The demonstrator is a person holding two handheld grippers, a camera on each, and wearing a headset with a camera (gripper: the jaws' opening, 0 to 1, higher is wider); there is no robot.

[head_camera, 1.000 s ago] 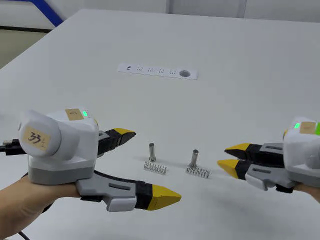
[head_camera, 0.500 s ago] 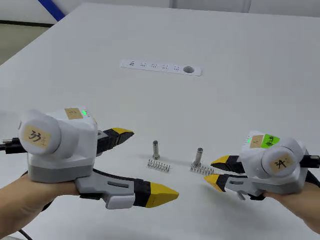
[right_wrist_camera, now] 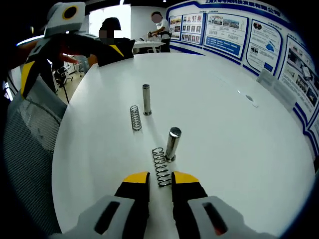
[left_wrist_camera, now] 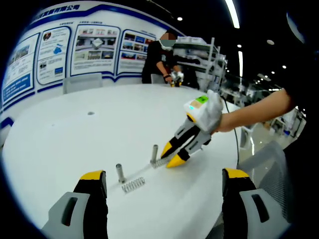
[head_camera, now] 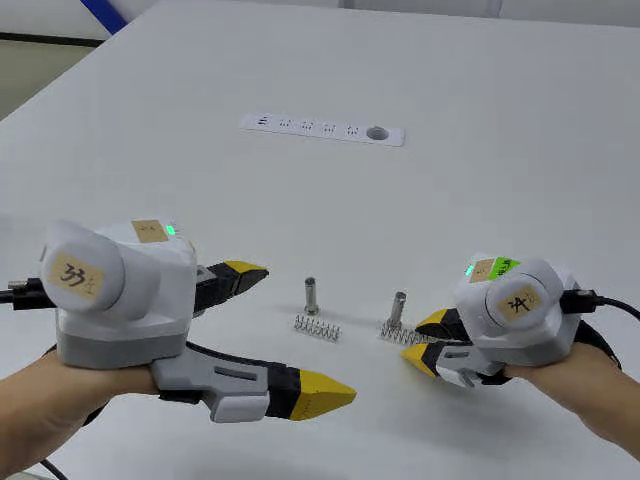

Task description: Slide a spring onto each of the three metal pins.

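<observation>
Holding the left gripper low with jaws spread wide, and the right gripper angled inward and down, jaws only a narrow gap apart.

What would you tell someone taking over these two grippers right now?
Left gripper: wide open, empty, above the table. Right gripper: slightly open, tips around the end of the right spring, not clamped. Right pin and left pin stand upright, bare; the left spring lies by its pin. Done: nothing. Left: slide each spring on its pin.
</observation>
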